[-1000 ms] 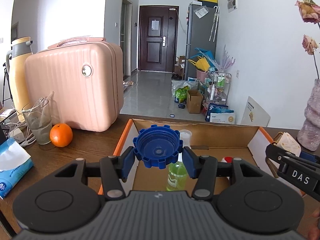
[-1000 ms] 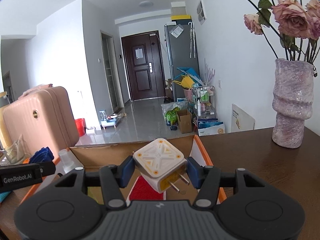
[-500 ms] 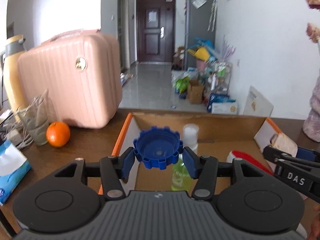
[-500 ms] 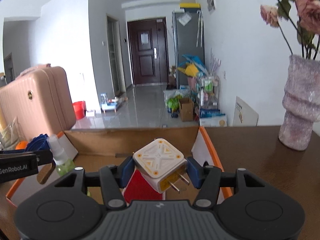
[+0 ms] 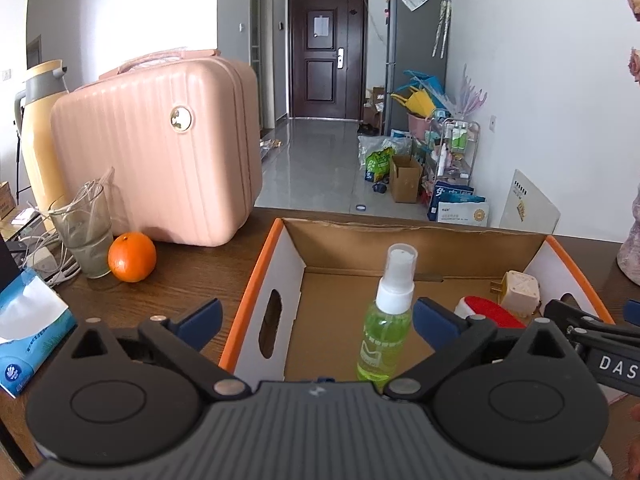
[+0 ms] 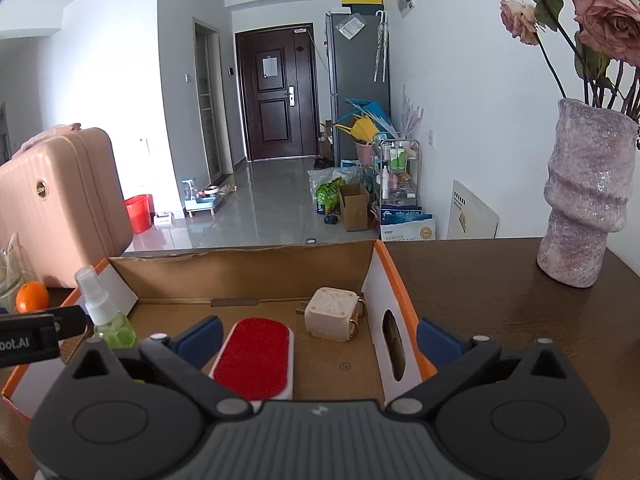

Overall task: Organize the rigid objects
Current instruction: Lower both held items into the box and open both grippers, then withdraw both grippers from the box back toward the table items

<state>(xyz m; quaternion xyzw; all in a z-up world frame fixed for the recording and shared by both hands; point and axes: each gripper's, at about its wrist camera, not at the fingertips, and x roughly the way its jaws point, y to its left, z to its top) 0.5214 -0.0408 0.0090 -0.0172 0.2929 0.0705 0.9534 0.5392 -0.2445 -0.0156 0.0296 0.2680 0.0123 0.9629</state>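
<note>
A cardboard box point(image 5: 256, 280) point(image 6: 394, 276) with orange edges sits open on the brown table. Inside stand a green spray bottle point(image 5: 386, 332) point(image 6: 108, 320), a cream plug adapter point(image 5: 520, 294) point(image 6: 332, 314) by the right wall, and a red-topped brush point(image 5: 488, 314) point(image 6: 254, 356). My left gripper point(image 5: 316, 314) hovers over the box's near left side, jaws opening wide with nothing gripped. The bottle stands beyond its fingers. My right gripper point(image 6: 319, 334) hangs over the near right side, jaws opening and empty, with the brush below it. The blue cap is out of sight.
A pink suitcase point(image 5: 160, 152) stands on the table left of the box, with an orange point(image 5: 132, 257), a glass point(image 5: 86, 232), a tissue pack point(image 5: 28, 328) and a yellow thermos point(image 5: 38, 140) nearby. A mauve vase point(image 6: 586, 196) with dried roses stands at the right.
Both grippers opened wide. The blue cap left the left gripper's fingers and dropped out of view. The plug adapter left the right gripper and now lies in the box by its right wall.
</note>
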